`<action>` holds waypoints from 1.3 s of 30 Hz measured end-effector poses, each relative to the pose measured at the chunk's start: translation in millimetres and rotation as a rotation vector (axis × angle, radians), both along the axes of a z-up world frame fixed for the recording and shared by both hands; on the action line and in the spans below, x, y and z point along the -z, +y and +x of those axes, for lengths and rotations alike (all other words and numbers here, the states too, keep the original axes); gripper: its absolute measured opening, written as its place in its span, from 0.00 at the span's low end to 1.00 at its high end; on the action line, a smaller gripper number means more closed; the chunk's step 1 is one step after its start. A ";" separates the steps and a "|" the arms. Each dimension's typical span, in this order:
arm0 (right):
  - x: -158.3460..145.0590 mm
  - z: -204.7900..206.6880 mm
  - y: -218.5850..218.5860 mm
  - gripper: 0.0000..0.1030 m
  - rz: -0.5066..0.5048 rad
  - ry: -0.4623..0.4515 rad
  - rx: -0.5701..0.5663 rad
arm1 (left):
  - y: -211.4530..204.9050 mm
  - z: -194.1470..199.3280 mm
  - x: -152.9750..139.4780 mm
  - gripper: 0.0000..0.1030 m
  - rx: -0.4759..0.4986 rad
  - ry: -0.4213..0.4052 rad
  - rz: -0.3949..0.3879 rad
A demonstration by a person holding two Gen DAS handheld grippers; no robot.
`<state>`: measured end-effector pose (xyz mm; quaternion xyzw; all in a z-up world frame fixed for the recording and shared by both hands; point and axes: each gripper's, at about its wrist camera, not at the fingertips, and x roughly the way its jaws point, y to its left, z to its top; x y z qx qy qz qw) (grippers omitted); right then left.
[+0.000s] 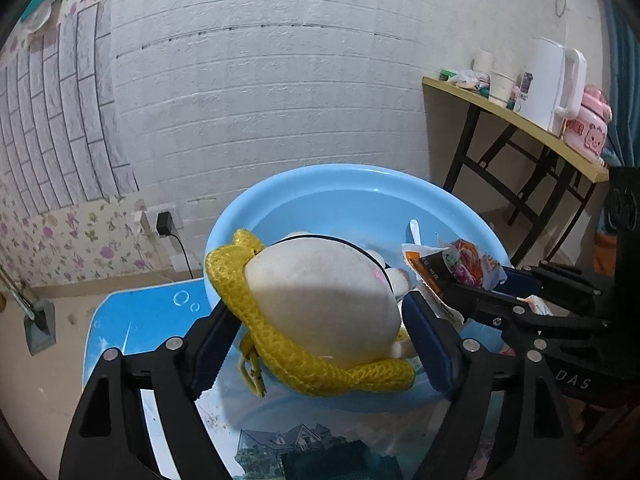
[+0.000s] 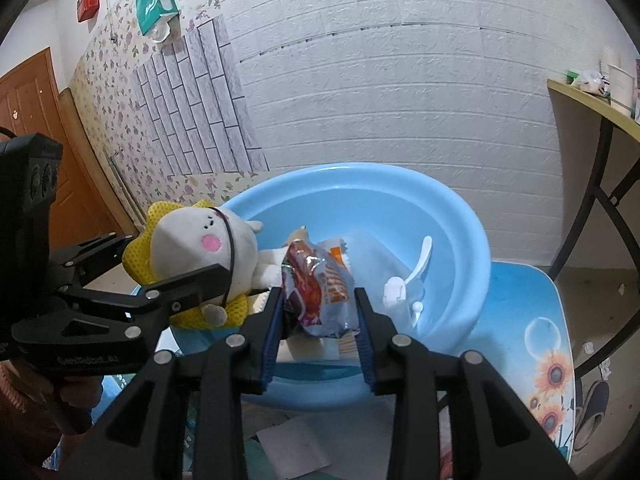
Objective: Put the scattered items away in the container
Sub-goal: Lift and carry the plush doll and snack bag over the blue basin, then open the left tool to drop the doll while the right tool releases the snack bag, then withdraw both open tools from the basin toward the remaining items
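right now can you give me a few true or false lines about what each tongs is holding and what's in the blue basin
1. The left tongs grip a white plush toy with a yellow mesh collar. True.
2. The right tongs are open with nothing in them. False: they are shut on a snack packet.
3. A white spoon lies inside the blue basin. True.
4. The plush toy lies flat on the basin's floor. False: it is held at the basin's near rim, between the left tongs.
5. The basin stands on a bare wooden table. False: it stands on a table with a blue printed cover.
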<state>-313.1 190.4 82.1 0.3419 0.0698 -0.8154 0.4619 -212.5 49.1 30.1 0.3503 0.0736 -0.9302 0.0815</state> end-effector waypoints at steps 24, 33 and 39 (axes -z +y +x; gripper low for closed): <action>-26.8 36.3 42.2 0.46 -0.003 0.019 0.085 | 8.1 77.0 -20.8 0.92 -0.105 0.054 -0.021; -15.4 52.3 61.7 0.46 0.033 -0.003 0.106 | 3.6 101.9 1.6 0.95 -0.163 -0.010 0.014; 6.9 56.9 71.1 0.46 0.079 -0.048 0.117 | 8.4 114.0 23.5 0.95 -0.167 -0.057 0.020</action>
